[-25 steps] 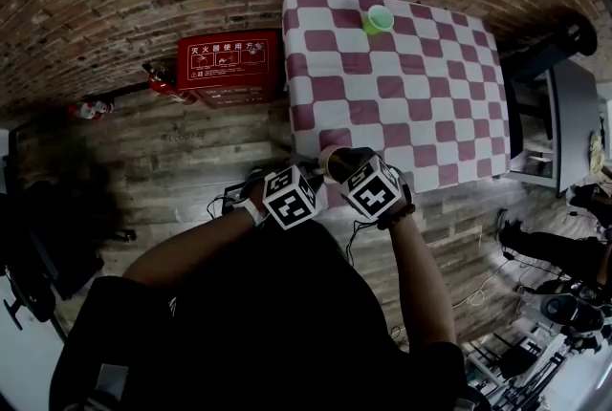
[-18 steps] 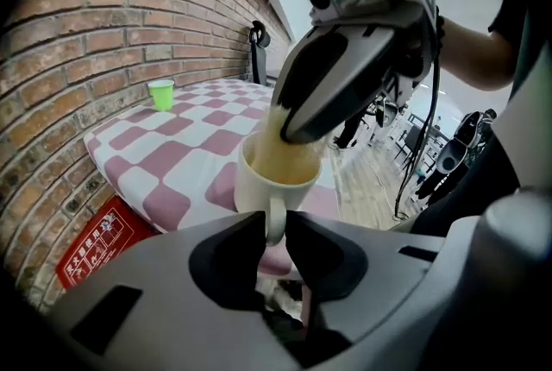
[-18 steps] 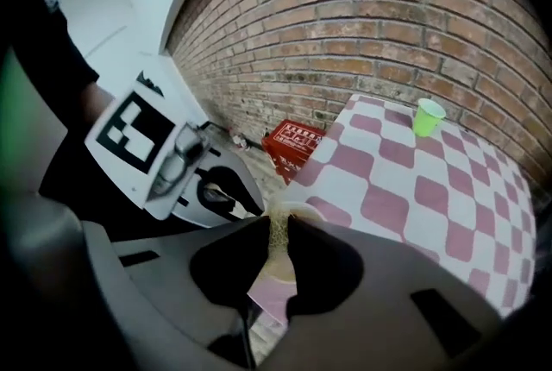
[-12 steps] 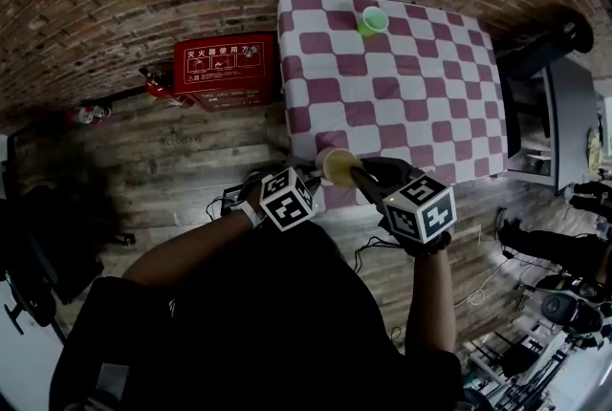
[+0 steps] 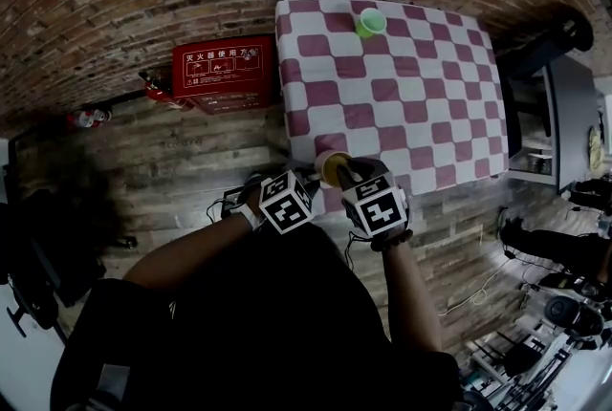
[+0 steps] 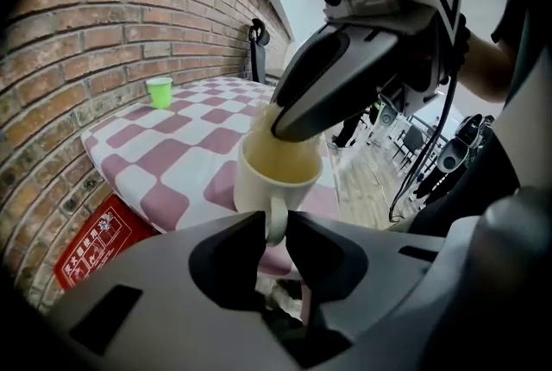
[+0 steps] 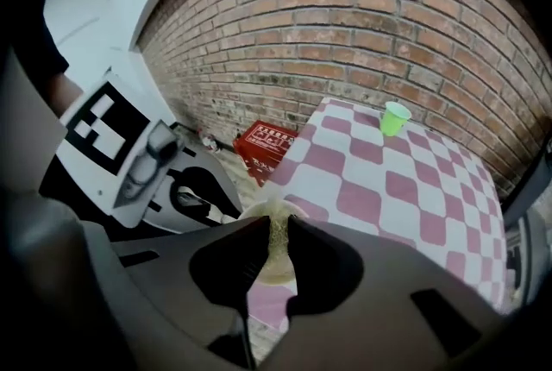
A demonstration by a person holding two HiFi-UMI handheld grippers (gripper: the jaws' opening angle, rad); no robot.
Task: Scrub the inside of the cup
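Observation:
A cream mug (image 6: pixel 278 173) hangs over the near edge of the table, and my left gripper (image 6: pixel 276 231) is shut on its handle. In the head view the mug (image 5: pixel 332 168) sits between the two marker cubes. My right gripper (image 7: pixel 278 242) is shut on a yellowish scrub sponge (image 7: pixel 278 250), which dips into the mug's mouth (image 7: pixel 259 212). From the left gripper view, the right gripper (image 6: pixel 345 72) leans down from the upper right with its tip inside the rim. Most of the sponge is hidden by the jaws.
The table has a pink-and-white checked cloth (image 5: pixel 411 84). A small green cup (image 5: pixel 371 21) stands at its far edge, near the brick wall. A red box (image 5: pixel 222 70) lies on the wooden floor left of the table. Chairs and cables sit to the right.
Half a second ago my right gripper had drawn back to the right, away from the mug. It has now come back, tip in the mug's mouth. The left gripper and mug barely moved.

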